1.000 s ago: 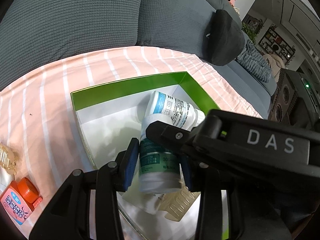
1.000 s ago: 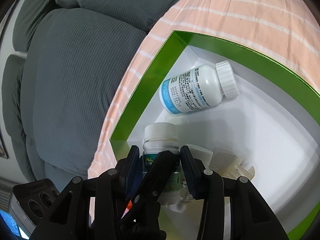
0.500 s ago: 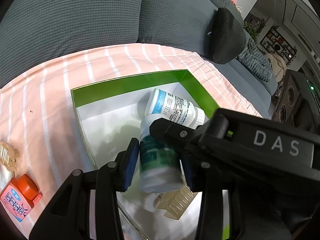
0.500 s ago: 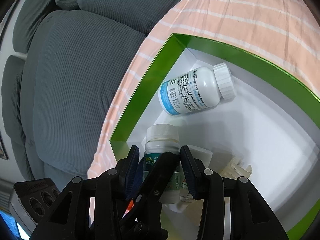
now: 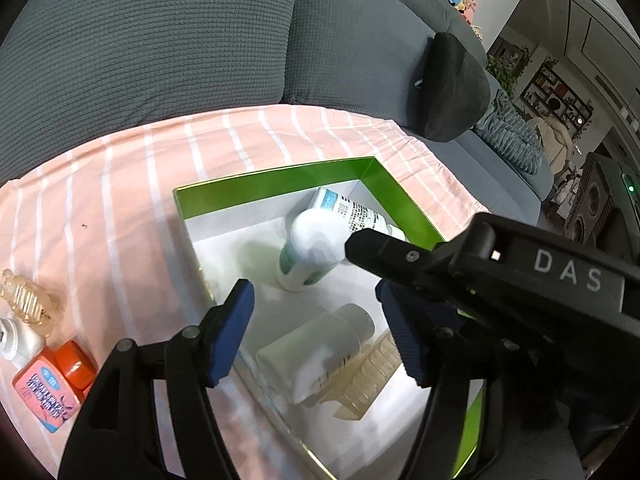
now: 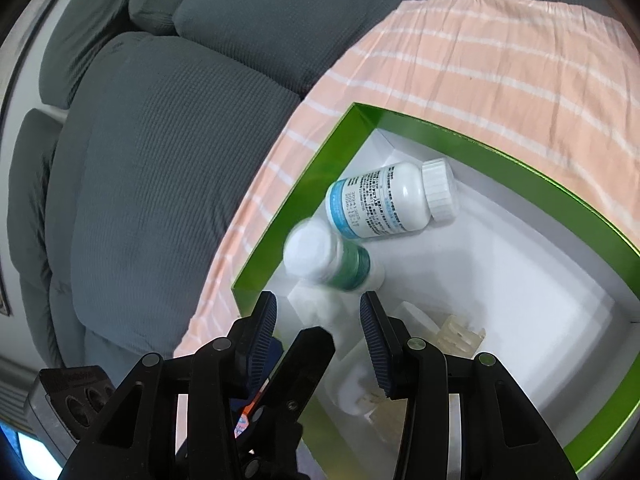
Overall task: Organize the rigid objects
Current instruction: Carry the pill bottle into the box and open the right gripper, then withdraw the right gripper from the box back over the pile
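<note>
**Left wrist view: green-label bottle loose in the box, both jaws open**

Left wrist view, largest first: grey textured sofa cushions behind; pink cloth with white stripes spread over the work surface; on it a shallow open box with green walls and white floor.

Inside the box:
- white pill bottle with blue-banded label and ribbed white cap, lying on its side near the far corner;
- white bottle with green label, blurred, tilted, apparently in motion, touching or just beside the blue-banded one; not in either grip;
- white cylindrical container lying at the near end;
- translucent beige toothed clip against it.

Outside the box on the cloth: orange-capped pink tube, a small white item, another translucent clip.

Left gripper: jaws spread wide, nothing between them. Right gripper: jaws apart, also empty; it reaches across the left camera's field.

Risks, as judged:
- The green-label bottle looks unsettled; round body could roll and knock its neighbour.
- The two grippers are crowded close over the box, so a collision or a snag on the box wall is possible.
- Three items wait outside; floor space at the near end is tight.
</note>
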The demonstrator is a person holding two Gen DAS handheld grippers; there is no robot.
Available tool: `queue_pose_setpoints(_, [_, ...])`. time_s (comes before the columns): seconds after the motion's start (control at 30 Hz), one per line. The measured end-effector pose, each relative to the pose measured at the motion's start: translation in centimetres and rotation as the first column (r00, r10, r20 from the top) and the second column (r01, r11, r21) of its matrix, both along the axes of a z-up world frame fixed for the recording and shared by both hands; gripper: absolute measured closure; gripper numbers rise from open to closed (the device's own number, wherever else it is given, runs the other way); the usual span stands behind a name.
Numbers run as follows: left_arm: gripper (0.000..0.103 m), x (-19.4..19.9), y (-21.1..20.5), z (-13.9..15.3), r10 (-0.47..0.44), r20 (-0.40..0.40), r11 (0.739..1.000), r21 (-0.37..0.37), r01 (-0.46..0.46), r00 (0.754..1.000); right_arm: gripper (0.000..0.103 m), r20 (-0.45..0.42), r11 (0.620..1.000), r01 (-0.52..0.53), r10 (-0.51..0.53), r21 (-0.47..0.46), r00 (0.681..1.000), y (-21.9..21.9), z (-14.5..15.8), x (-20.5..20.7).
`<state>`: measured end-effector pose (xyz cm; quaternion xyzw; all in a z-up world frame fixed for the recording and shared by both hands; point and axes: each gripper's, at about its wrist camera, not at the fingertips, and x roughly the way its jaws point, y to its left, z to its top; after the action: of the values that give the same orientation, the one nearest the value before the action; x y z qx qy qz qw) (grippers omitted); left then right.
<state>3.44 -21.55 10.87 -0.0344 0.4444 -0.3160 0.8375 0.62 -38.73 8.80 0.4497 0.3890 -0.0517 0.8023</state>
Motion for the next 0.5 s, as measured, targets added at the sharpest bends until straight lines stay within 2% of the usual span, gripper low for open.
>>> queue_pose_setpoints(0.23, [0.028, -1.0, 1.2, 1.4, -0.002, 0.027, 0.999, -0.040, 0.003, 1.000, 0.056, 0.014, 0.998, 0.039, -0.039, -0.052, 0.999, 0.4, 1.3, -1.3])
queue_pose_setpoints(0.33, [0.021, -1.6, 1.6, 2.0, 0.002, 0.048, 0.999, -0.044, 0.000, 0.999, 0.049, 0.022, 0.996, 0.053, -0.051, -0.077, 0.998, 0.6, 1.9, -1.8])
queue_pose_setpoints(0.5, [0.020, -2.4, 2.5, 2.7, 0.015, 0.074, 0.999, -0.044, -0.012, 0.997, 0.042, 0.035, 0.991, 0.072, -0.068, -0.115, 0.997, 1.2, 2.7, -2.3])
